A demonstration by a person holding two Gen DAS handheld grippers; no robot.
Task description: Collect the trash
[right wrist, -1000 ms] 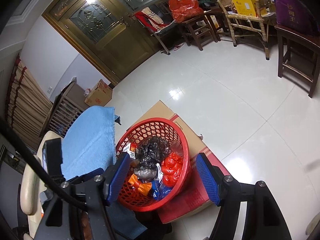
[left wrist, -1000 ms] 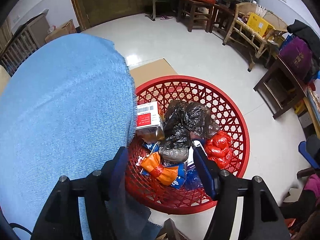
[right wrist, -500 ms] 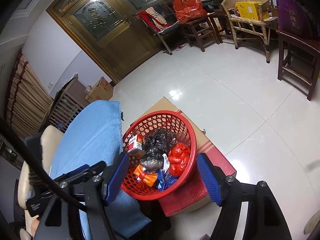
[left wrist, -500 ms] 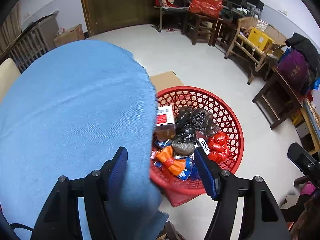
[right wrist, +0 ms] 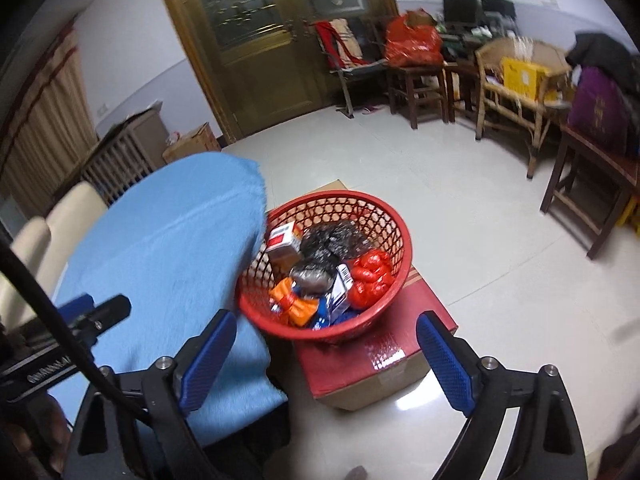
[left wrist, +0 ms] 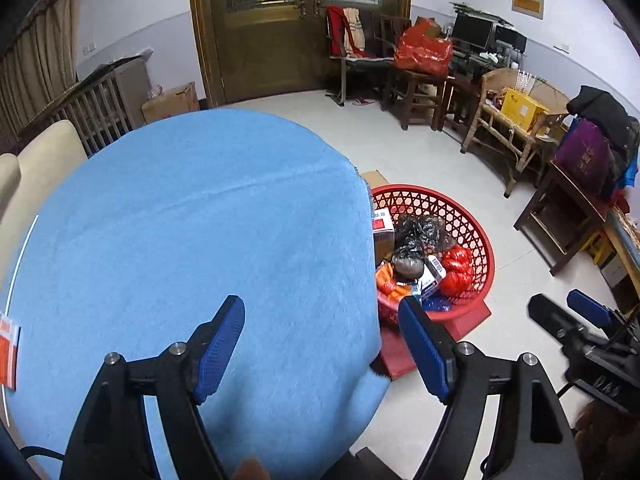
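Note:
A red mesh basket (right wrist: 384, 216) stands on a red cardboard box (right wrist: 376, 352) beside the blue-clothed table (right wrist: 168, 248). It holds trash: a black bag (right wrist: 332, 240), a red bag (right wrist: 370, 276), an orange wrapper (right wrist: 292, 300) and a small carton (right wrist: 282, 242). The basket also shows in the left wrist view (left wrist: 460, 220). My left gripper (left wrist: 322, 344) is open and empty over the blue cloth (left wrist: 180, 240). My right gripper (right wrist: 326, 360) is open and empty, held above the box in front of the basket. A red-and-white item (left wrist: 8, 356) lies at the table's left edge.
Wooden chairs (right wrist: 588, 184) and a wicker bench (right wrist: 516, 92) line the right wall. A brown door (right wrist: 260, 40) is at the back. A cream chair (right wrist: 44, 236) stands left of the table. The white tiled floor (right wrist: 460, 208) spreads right of the basket.
Both grippers have pulled back and up from the basket. The left one now hangs over the blue cloth, with the basket off to its right. Both stay open.

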